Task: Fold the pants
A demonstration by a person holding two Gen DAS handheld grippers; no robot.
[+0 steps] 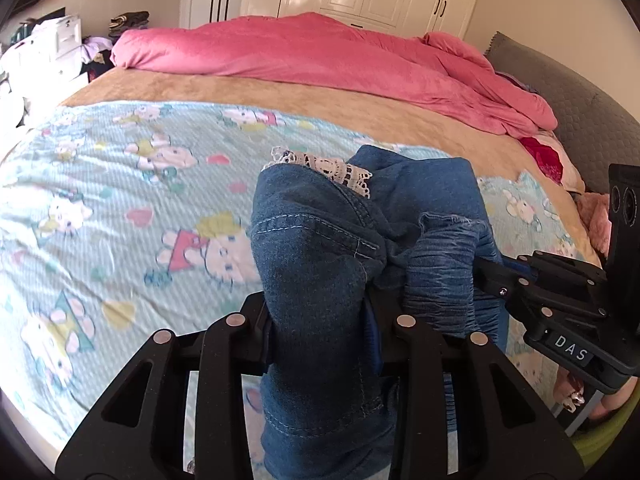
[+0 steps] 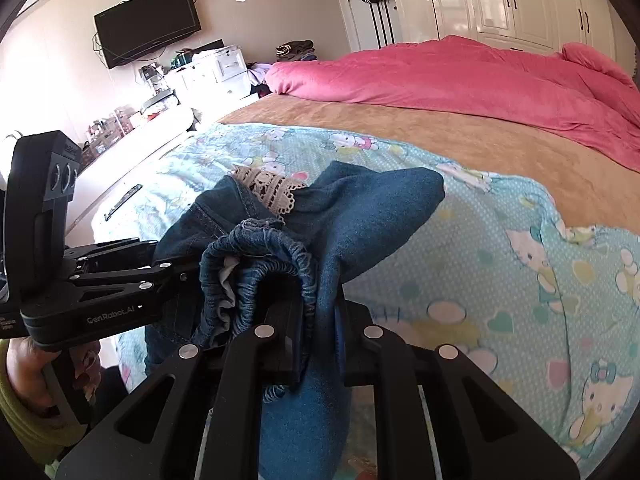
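The blue denim pants with white lace trim are bunched and held up above the bed. My left gripper is shut on the denim near a stitched seam. My right gripper is shut on the pants beside the gathered elastic waistband. Each gripper shows in the other's view: the right gripper at the right edge, the left gripper at the left. The two stand close together, side by side. The rest of the pants hangs down below, hidden.
A light blue cartoon-print sheet covers the near part of the bed, over a tan blanket. A pink duvet lies heaped at the far side. A grey headboard stands at the right. White wardrobes and a wall television stand behind.
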